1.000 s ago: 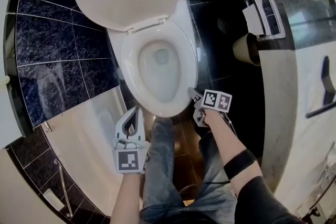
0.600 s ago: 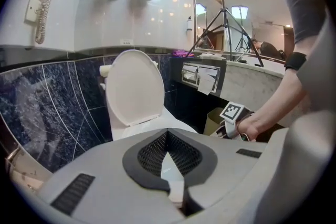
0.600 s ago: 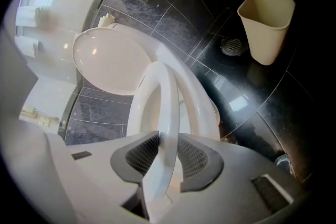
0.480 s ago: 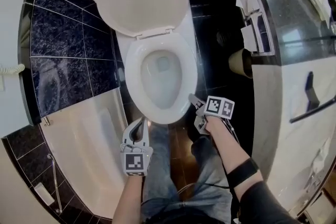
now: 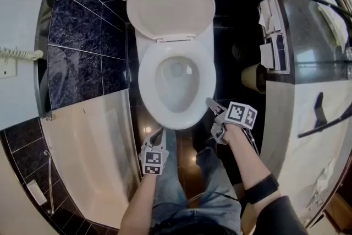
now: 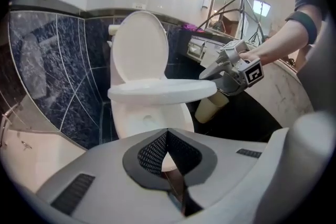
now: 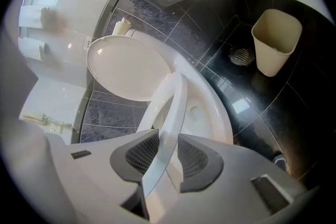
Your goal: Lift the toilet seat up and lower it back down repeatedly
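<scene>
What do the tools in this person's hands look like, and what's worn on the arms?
Both the left gripper and right gripper are pale grey plastic, with dark mesh-textured pads inside the jaws and a cube of black-and-white square markers. The right arm wears a black band and a dark sleeve; the left forearm is bare.

One toilet (image 5: 176, 85), with one toilet seat (image 7: 170, 113) and one lid (image 5: 170, 3). Two grippers at the toilet's front end: the left gripper (image 5: 159, 135) and the right gripper (image 5: 212, 103). Each carries one marker cube, two cubes in all. Right of the toilet in the head view stand one beige bin (image 5: 252, 77), one round floor drain (image 7: 242, 55) and one counter (image 5: 308, 25). Left of the toilet are one bathtub (image 5: 88, 140) and one coiled cord (image 5: 19, 54) on the wall.
</scene>
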### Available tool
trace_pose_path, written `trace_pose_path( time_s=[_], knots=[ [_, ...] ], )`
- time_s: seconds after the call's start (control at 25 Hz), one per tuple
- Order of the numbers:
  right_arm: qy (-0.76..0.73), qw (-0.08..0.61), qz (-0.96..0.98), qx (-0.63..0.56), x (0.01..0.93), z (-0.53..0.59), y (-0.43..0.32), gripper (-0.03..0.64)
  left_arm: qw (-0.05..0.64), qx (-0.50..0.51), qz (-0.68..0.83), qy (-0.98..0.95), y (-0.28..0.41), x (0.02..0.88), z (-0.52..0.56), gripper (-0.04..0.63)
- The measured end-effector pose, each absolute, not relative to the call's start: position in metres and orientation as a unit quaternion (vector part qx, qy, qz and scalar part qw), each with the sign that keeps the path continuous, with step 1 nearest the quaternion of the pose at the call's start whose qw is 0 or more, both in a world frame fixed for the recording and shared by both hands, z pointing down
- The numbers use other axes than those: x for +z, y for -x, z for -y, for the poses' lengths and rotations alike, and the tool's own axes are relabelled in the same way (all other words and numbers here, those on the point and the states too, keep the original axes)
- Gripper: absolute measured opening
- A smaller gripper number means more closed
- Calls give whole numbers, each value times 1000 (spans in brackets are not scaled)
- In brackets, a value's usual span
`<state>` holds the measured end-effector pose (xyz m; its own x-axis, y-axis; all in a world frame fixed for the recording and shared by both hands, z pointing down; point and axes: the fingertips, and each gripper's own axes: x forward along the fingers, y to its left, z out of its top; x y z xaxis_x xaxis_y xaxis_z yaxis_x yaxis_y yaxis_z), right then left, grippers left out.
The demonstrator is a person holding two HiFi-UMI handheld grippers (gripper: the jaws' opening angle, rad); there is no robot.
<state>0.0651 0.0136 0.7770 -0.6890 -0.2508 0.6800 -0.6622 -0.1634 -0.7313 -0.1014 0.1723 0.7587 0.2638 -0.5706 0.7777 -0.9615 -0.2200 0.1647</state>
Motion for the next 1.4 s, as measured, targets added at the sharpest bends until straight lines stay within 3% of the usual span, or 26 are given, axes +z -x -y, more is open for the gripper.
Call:
trace_pose_path(
  time_s=[0.92,1.4],
  knots=[
    [-396,116,643,645,686,46,-51,149,310,202,567,-736,110,664,-43,0],
    [-418,119,752,496,568,92,-35,17,269,222,561,-750,134,617,38,0]
  ],
)
